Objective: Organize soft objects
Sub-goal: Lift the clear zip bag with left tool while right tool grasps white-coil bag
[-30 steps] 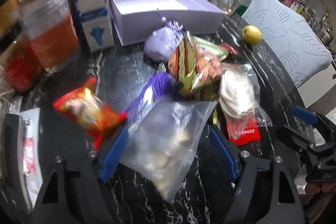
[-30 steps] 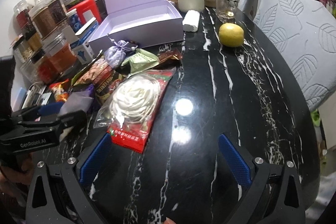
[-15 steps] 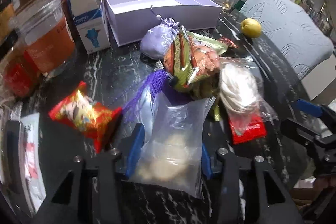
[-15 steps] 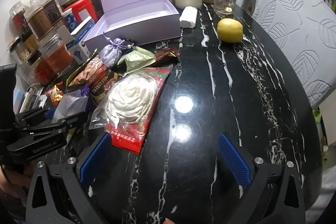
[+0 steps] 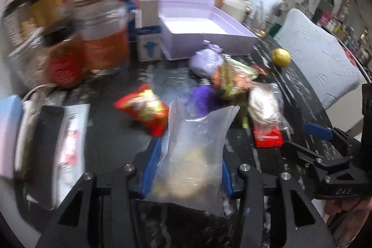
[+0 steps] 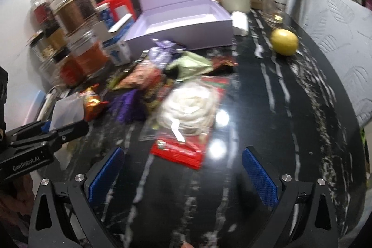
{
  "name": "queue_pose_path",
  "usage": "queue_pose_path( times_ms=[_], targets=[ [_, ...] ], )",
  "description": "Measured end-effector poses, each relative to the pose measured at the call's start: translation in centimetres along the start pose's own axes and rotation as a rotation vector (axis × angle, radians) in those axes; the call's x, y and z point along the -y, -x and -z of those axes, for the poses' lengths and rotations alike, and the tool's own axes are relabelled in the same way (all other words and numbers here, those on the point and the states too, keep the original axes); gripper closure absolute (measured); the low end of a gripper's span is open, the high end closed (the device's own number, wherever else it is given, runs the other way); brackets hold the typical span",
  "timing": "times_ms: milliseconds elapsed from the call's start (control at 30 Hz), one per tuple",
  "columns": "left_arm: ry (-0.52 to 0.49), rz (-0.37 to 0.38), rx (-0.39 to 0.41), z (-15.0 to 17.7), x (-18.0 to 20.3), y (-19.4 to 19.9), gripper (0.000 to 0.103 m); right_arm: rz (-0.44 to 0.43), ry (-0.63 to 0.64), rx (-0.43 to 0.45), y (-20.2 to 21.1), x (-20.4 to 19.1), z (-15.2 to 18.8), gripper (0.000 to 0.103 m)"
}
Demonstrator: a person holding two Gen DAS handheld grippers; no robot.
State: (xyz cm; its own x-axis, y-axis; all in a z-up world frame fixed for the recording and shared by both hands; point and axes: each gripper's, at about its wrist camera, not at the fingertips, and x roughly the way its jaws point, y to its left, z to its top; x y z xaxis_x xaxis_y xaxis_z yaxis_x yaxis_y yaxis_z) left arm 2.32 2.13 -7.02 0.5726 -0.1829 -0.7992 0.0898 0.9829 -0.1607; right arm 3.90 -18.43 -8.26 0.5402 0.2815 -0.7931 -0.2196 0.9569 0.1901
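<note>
Left gripper: the blue pads are closed against both sides of a clear plastic zip bag with pale contents, which is gripped low down and stands up between the fingers.
Right gripper: the blue-padded fingers are spread wide and nothing is held; it is seen above bare black marble table near the front edge.
Step in hand: the bag is judged to be in carriage toward the open lilac cardboard gift box at the back of the table.
Bag behaviour: the film is limp, so sagging and swinging are to be expected; a steady squeeze is advised, since slipping is likely.
Route: a lift is needed over the red-and-yellow snack packet, the purple tassel and the lilac drawstring pouch, all lying between gripper and box.
Hazard: the row of clear jars with orange and brown contents along the left edge is to be given room.
Release: the bag is best lowered inside the box walls before the fingers are parted.
Remaining: the white coiled item in a clear and red packet lies nearest the free gripper.
</note>
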Motion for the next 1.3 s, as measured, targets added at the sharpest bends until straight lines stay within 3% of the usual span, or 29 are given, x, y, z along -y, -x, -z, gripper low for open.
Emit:
queue_pose_path(
  times_ms=[367,600,1033,1300],
  targets=[
    [0.166,-0.105,0.025,2.7,-6.9,2.8,0.057,-0.156,0.204,-0.001,-2.4,-7.8,-2.0,0.007],
    [0.21,-0.116,0.024,3.2,-9.2,2.9,0.057,-0.171,0.242,-0.034,-4.2,-10.2,-2.6,0.013],
    [0.137,-0.012,0.018,1.3,-6.8,1.0,0.057,0.083,0.009,0.036,-1.8,-2.9,-2.0,0.015],
    [0.092,0.036,0.006,0.4,-4.4,0.1,0.057,0.176,-0.002,0.063,-2.1,-0.2,-3.2,0.015]
  ],
)
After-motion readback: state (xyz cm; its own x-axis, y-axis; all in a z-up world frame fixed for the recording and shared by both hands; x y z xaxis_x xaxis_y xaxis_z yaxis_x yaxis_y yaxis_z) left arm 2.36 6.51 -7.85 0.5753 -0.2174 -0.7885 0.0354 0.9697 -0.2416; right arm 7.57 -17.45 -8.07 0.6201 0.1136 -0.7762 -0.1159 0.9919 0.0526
